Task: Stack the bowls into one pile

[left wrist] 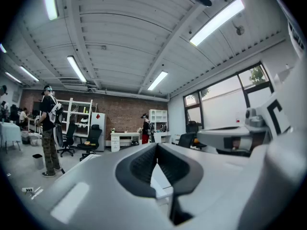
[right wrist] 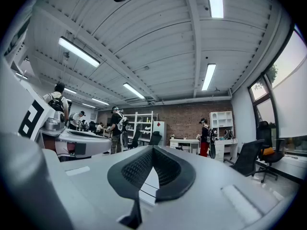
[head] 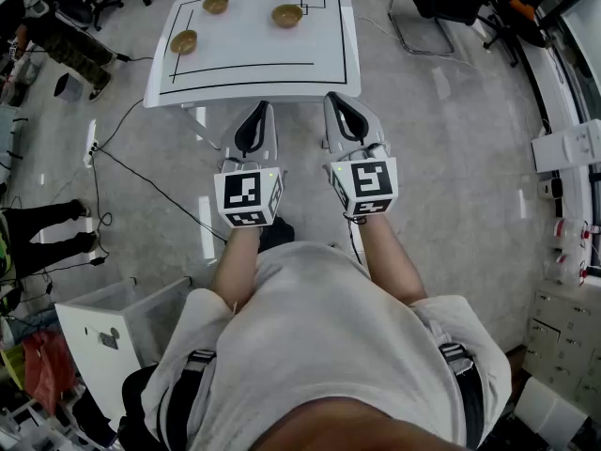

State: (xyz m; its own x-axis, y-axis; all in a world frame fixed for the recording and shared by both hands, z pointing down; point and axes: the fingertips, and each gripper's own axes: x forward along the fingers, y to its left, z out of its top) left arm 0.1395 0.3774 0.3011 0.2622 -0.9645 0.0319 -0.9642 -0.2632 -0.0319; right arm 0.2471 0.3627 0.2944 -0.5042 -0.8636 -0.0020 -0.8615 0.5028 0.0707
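The head view looks steeply down from above the person onto the left tool (head: pixel 261 109) and right tool (head: pixel 334 100), with the white counter (head: pixel 254 50) ahead. Each tool view rides close behind its jaws, facing level; both seem to share one far brick wall (left wrist: pixel 124 114).

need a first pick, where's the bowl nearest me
Head view: the nearest bowl sits at the left edge of the table, with a second bowl behind it and a third bowl farther right.
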